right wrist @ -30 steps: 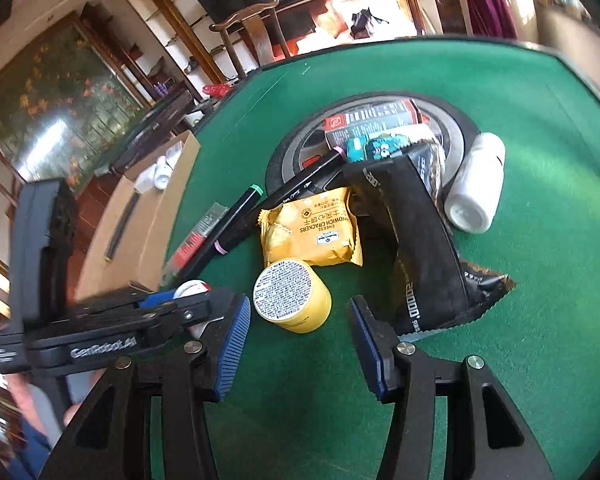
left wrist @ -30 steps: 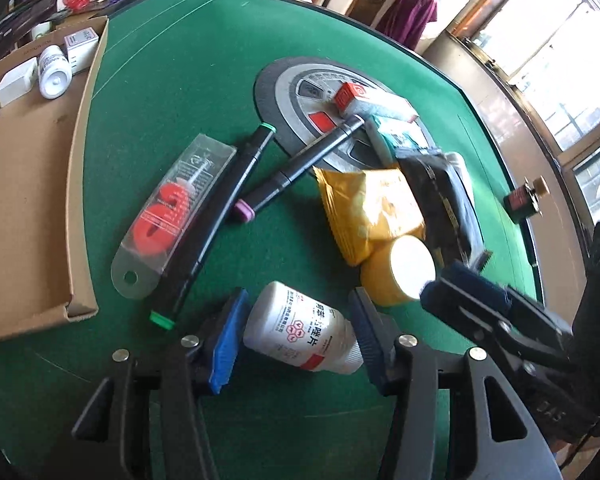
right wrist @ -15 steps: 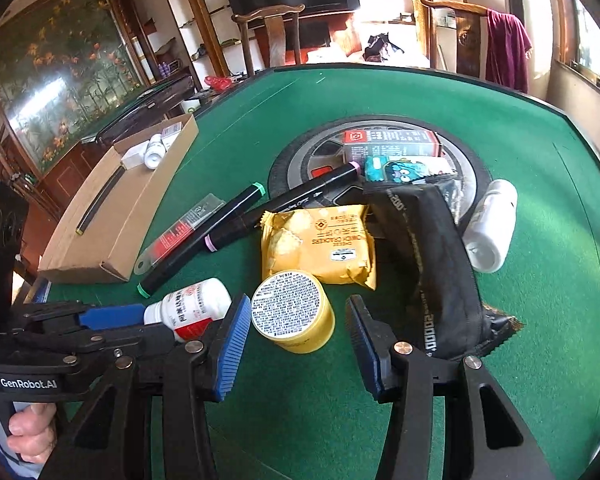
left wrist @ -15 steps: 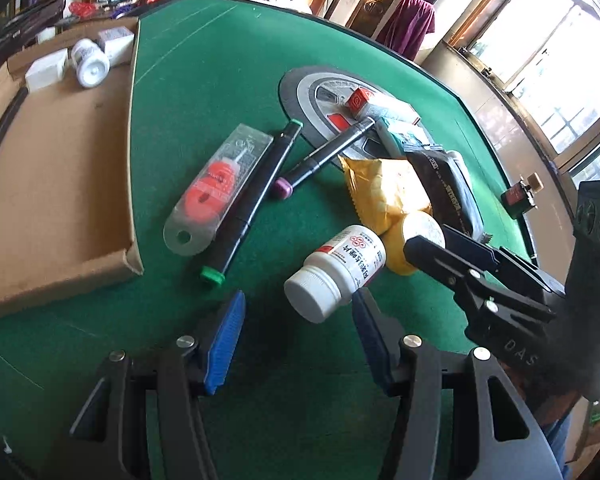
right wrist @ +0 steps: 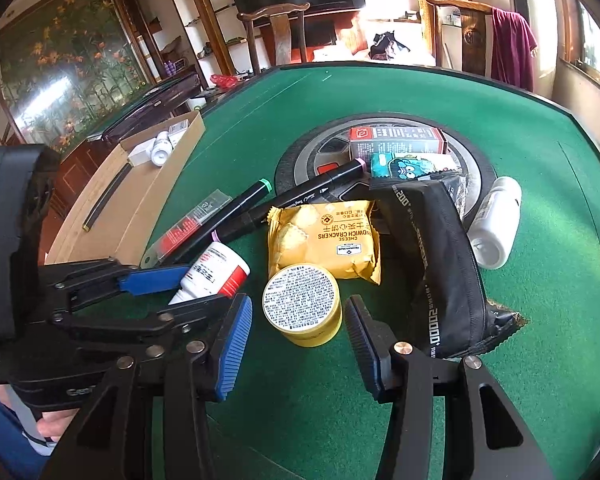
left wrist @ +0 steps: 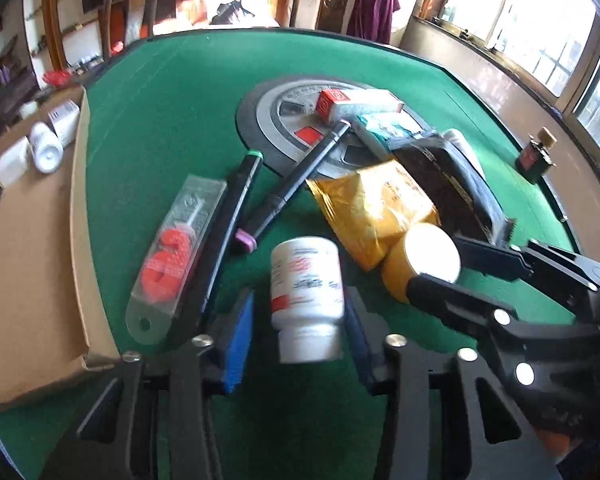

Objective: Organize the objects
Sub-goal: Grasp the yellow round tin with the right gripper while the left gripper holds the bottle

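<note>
The left gripper [left wrist: 298, 322] stood open around the white pill bottle [left wrist: 306, 292]; the right gripper [right wrist: 298, 338], open, flanked the yellow jar [right wrist: 302, 304]; the cardboard box [right wrist: 140, 192] held 1 bottle [right wrist: 161, 151] and small cartons [right wrist: 178, 128]

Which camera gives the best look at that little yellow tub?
The right wrist view. There the yellow tub sits whole and sharp between the open right gripper, its printed lid facing the camera. In the left wrist view the tub is off to the side, lid washed out by glare and partly hidden behind the right gripper's fingers.
</note>
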The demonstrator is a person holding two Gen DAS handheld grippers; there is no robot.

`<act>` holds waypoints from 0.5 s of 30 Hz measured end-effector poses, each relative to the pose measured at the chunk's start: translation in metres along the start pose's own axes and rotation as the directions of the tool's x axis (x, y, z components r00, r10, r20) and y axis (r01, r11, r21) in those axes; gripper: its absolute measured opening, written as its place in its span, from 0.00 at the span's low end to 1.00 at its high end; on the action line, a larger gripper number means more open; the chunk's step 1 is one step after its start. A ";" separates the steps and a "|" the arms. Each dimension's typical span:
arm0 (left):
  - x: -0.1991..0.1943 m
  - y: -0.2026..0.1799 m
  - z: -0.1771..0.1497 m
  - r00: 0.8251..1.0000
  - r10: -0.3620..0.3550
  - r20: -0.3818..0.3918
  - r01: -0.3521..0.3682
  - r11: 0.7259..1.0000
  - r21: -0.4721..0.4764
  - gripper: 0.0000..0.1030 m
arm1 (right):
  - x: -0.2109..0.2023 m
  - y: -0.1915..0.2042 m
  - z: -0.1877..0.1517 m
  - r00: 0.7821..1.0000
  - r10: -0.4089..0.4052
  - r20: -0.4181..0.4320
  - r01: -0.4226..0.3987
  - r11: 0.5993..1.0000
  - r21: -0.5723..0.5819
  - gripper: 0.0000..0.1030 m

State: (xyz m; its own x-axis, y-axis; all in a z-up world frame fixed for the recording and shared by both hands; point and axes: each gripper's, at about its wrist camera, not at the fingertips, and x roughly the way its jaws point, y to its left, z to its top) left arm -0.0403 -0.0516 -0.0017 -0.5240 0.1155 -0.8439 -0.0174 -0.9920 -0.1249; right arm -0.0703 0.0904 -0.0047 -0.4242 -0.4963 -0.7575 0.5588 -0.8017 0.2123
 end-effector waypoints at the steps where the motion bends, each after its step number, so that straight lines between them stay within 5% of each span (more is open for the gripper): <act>1: 0.001 -0.002 0.001 1.000 0.014 0.010 -0.014 1.000 0.002 0.32 | 0.000 0.000 0.000 1.000 -0.002 0.001 0.002 1.000 0.003 0.52; 15: -0.034 0.041 -0.005 0.986 0.015 0.164 0.005 0.993 -0.121 0.32 | -0.002 0.009 -0.005 1.000 -0.027 0.009 0.027 0.999 -0.035 0.52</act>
State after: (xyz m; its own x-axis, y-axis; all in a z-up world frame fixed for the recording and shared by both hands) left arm -0.0189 -0.0958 0.0196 -0.6564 0.0907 -0.7489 0.0831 -0.9780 -0.1913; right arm -0.0605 0.0860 -0.0041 -0.4454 -0.4774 -0.7575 0.5714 -0.8028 0.1700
